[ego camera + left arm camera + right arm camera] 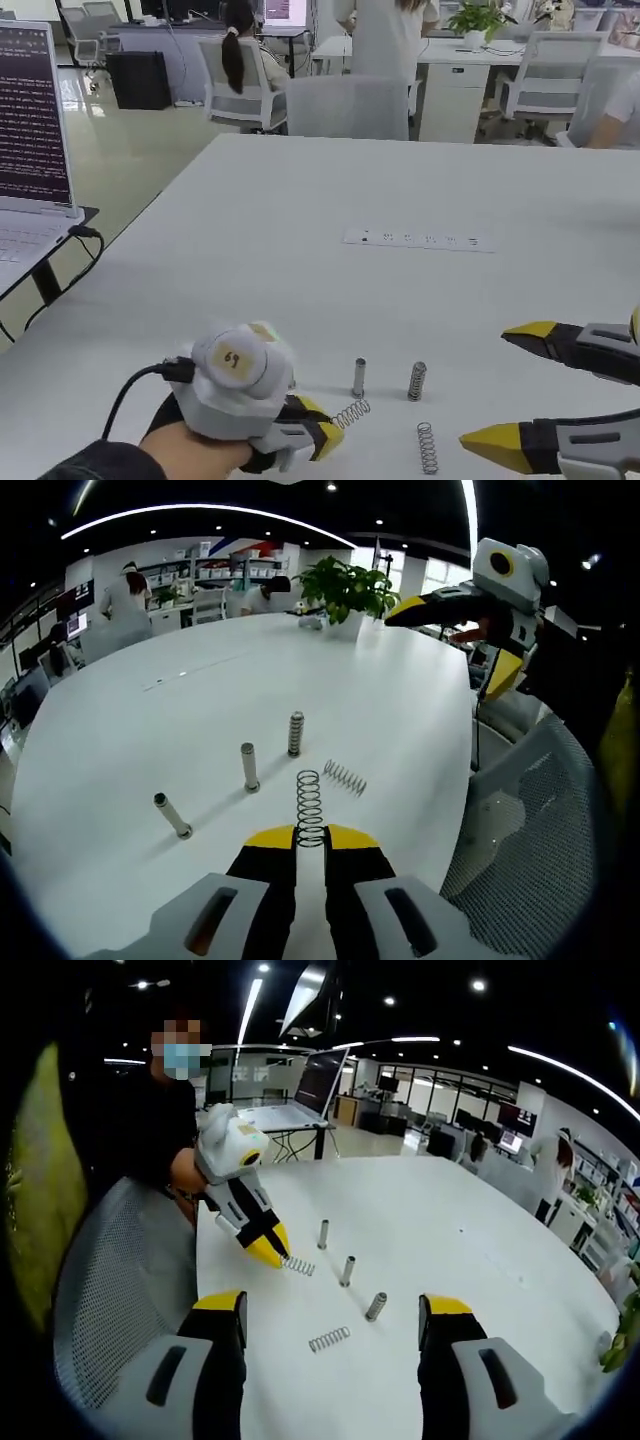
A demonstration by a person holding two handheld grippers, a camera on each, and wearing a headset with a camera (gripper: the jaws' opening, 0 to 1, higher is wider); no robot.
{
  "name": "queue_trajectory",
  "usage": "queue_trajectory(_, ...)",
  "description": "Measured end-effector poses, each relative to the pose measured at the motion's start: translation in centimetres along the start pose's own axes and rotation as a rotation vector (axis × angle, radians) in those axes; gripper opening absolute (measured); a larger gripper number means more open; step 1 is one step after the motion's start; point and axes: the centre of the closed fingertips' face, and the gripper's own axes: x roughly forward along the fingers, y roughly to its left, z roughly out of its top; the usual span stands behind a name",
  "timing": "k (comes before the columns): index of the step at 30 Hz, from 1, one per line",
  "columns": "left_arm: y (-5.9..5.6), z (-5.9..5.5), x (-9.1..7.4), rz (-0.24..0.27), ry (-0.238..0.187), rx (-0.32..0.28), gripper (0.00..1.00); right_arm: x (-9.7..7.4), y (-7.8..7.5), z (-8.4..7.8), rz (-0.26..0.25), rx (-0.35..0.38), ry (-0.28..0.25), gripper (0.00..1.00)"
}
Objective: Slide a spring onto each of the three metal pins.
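- Low centre in the left gripper view, left tongs (pixel 310 836) pinch the held spring (pixel 310 805) by its end.
- Sprung pin (pixel 295 734) done; middle pin (pixel 248 767) and left pin (pixel 173 815) bare.
- Loose spring (pixel 344 777) lies on the counter (pixel 130 720); right tongs (pixel 332 1304) gape, empty.

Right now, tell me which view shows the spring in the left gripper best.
The left gripper view: the spring rises close and whole from the left gripper's shut yellow tips. The head view shows it small and slanted at that tip; the right gripper view shows it small too, from the side.
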Motion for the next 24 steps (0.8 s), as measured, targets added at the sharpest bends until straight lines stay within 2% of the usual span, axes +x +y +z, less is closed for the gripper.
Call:
queue_trajectory(5,0.1,1.2,-2.1,-0.008,-0.036,0.017,0.02,0.0,0.0,0.8,0.005,-0.006,-0.008,0.68)
queue_trajectory(10,0.1,1.7,-3.7,-0.005,-0.062,0.039,0.02,0.2,0.5,1.4,0.016,-0.026,-0.005,0.68)
queue_trajectory(14,0.0,1.7,-4.9,-0.010,-0.068,0.072,0.02,0.2,0.7,2.1,0.025,-0.042,-0.008,0.67)
queue_trajectory(18,0.0,1.4,-6.0,-0.016,-0.077,0.079,0.02,0.3,1.0,2.9,0.045,-0.060,-0.012,0.67)
queue_trajectory(24,-0.1,1.5,-7.7,-0.036,-0.116,0.088,0.02,1.0,2.0,4.1,0.103,-0.092,-0.021,0.64)
